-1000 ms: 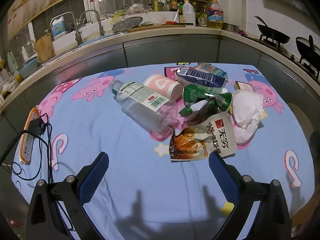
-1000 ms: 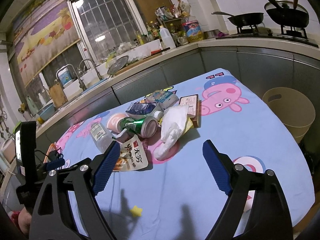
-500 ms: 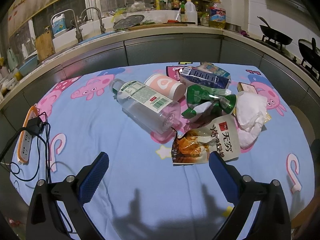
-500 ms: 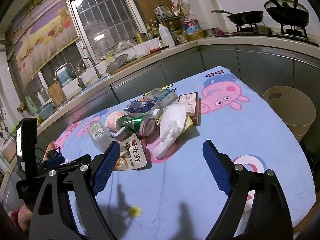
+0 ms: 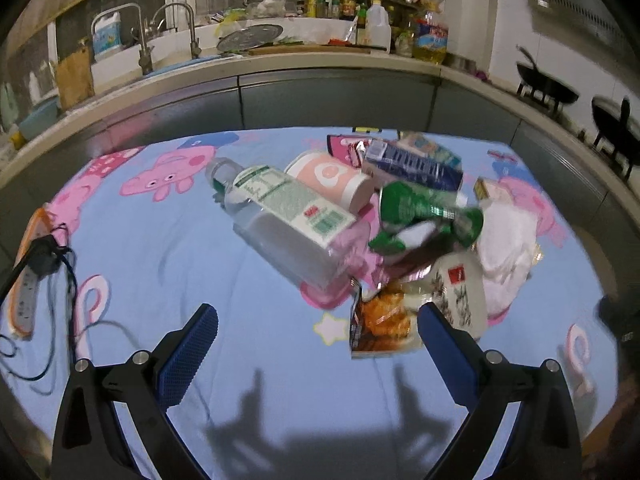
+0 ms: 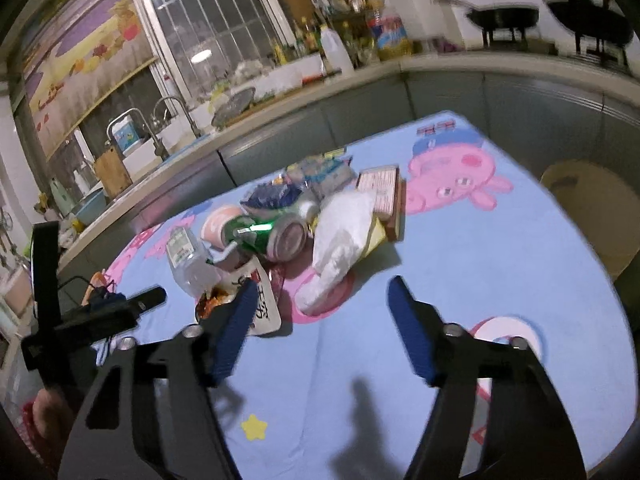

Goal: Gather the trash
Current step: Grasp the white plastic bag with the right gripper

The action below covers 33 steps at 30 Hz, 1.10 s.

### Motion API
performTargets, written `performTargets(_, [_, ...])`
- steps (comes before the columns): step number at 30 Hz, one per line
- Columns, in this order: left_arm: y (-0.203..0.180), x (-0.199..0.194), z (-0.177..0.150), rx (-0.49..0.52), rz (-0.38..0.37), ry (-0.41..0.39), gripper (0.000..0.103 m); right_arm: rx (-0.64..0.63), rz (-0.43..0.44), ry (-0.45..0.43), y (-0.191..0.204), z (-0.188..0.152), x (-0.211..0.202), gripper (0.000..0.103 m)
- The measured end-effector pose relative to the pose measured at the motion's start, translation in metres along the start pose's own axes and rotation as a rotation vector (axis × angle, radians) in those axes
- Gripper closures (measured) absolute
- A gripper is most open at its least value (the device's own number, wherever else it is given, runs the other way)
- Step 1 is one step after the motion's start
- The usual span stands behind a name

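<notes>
A pile of trash lies on the blue cartoon tablecloth (image 5: 168, 264): a clear plastic bottle (image 5: 284, 220), a pink cup (image 5: 332, 178), a crushed green can (image 5: 424, 210), a snack wrapper (image 5: 420, 308), a white crumpled bag (image 5: 508, 248) and blue packets (image 5: 412, 162). My left gripper (image 5: 318, 330) is open and empty, just short of the wrapper. My right gripper (image 6: 322, 310) is open and empty, near the white bag (image 6: 340, 240) and the wrapper (image 6: 256, 300). The can (image 6: 264, 234) and bottle (image 6: 188, 260) lie beyond.
A beige bin (image 6: 592, 216) stands on the floor to the right of the table. A power strip with cables (image 5: 28, 276) lies at the table's left edge. A small box (image 6: 384, 196) lies behind the bag. Kitchen counter, sink and stove surround the table.
Both grippers have moved forward toward the trash pile, which now looks larger. The right gripper's jaws stand closer together than before. Nothing on the table has moved.
</notes>
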<state>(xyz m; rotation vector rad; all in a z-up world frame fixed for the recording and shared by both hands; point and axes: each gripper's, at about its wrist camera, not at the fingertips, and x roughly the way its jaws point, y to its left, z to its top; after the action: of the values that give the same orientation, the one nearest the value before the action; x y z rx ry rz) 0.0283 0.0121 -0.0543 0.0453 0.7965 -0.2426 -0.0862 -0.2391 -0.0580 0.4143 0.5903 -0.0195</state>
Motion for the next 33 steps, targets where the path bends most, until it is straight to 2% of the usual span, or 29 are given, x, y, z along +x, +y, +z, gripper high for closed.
performTargets(1, [0.003,0.002,0.003,-0.01,-0.025,-0.004,0.006,0.018,0.009,0.022,-0.004,0.001,0.007,0.045])
performTargets(3, [0.003,0.007,0.009,-0.022,-0.071,-0.002,0.019,0.041,0.029,0.043,-0.01,0.002,0.017,0.045])
performTargets(6, [-0.006,0.02,0.01,0.015,-0.165,0.04,0.025,0.072,0.063,0.087,-0.014,0.006,0.035,0.046])
performTargets(10, [-0.016,0.042,0.0,0.042,-0.222,0.114,0.025,0.153,0.063,0.133,-0.032,0.011,0.061,0.046])
performTargets(13, [-0.013,0.06,-0.005,-0.001,-0.267,0.171,0.025,0.23,0.098,0.193,-0.042,0.011,0.084,0.046])
performTargets(17, [-0.016,0.076,-0.011,-0.054,-0.335,0.204,0.022,0.255,0.109,0.219,-0.046,0.016,0.113,0.046])
performTargets(18, [-0.018,0.076,-0.012,-0.056,-0.327,0.195,0.025,0.25,0.107,0.211,-0.044,0.018,0.117,0.046])
performTargets(19, [-0.022,0.075,-0.012,-0.05,-0.333,0.181,0.035,0.235,0.122,0.212,-0.04,0.019,0.121,0.071])
performTargets(20, [-0.026,0.073,-0.013,-0.035,-0.354,0.193,0.062,0.222,0.159,0.222,-0.037,0.019,0.123,0.091])
performTargets(21, [-0.031,0.075,-0.015,-0.02,-0.373,0.216,0.074,0.216,0.186,0.24,-0.034,0.017,0.124,0.1])
performTargets(22, [-0.034,0.073,-0.017,-0.016,-0.385,0.219,0.076,0.213,0.181,0.237,-0.033,0.015,0.12,0.1])
performTargets(23, [-0.036,0.068,-0.019,-0.01,-0.382,0.2,0.091,0.202,0.178,0.232,-0.032,0.012,0.115,0.1])
performTargets(24, [-0.037,0.063,-0.02,0.003,-0.377,0.185,0.097,0.184,0.179,0.226,-0.031,0.009,0.108,0.1])
performTargets(26, [-0.04,0.053,-0.023,0.023,-0.394,0.171,0.098,0.126,0.181,0.194,-0.027,0.005,0.087,0.1])
performTargets(29, [-0.044,0.037,-0.027,0.038,-0.44,0.15,0.099,0.048,0.146,0.096,-0.029,0.0,0.05,0.1])
performTargets(33, [-0.058,0.016,-0.017,0.083,-0.444,0.101,0.1,0.044,0.091,0.011,-0.044,0.001,0.021,0.1])
